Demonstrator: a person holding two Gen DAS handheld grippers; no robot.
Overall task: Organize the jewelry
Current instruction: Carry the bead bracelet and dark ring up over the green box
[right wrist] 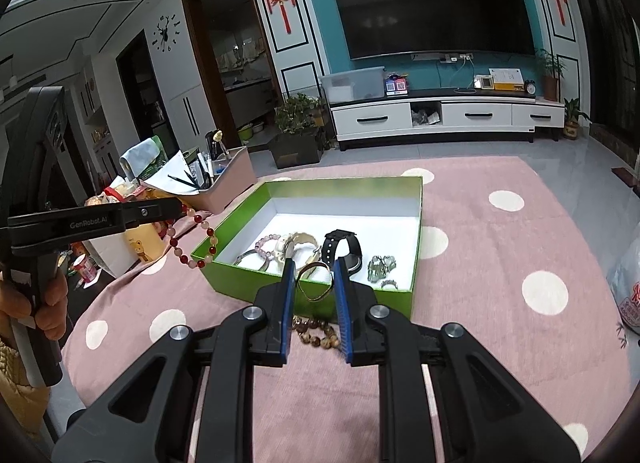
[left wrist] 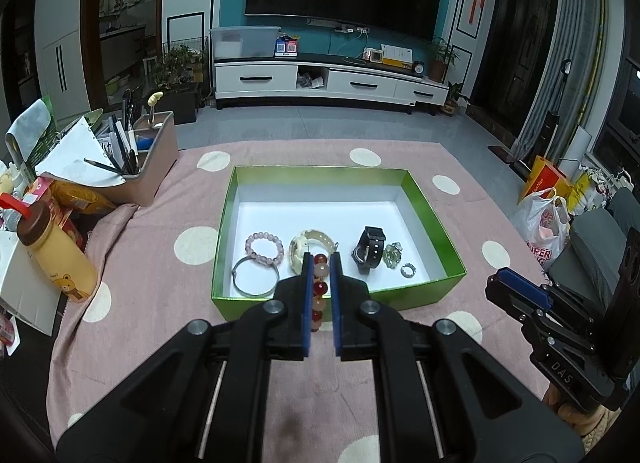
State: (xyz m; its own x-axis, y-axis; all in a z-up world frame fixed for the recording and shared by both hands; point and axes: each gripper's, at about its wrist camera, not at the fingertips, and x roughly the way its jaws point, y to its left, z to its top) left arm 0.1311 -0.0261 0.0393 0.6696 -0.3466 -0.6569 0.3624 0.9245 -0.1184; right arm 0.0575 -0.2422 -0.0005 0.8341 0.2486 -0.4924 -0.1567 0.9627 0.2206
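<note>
Both tongs carry jewelry at the green box (left wrist: 436,205).
Left tongs (left wrist: 321,259) pinch a red-and-peach bead bracelet (right wrist: 196,247); right tongs (right wrist: 314,267) pinch a gold bangle (right wrist: 315,282) at the box's near wall.

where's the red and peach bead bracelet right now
The red and peach bead bracelet hangs from the left hand-held gripper, pinched between its fingers, in the air just left of the green box near its front left corner.

My left claw (left wrist: 321,259) blocks part of the red bead bracelet (left wrist: 320,295); brown bead bracelet (right wrist: 316,333) partly behind right claw (right wrist: 315,267).
</note>
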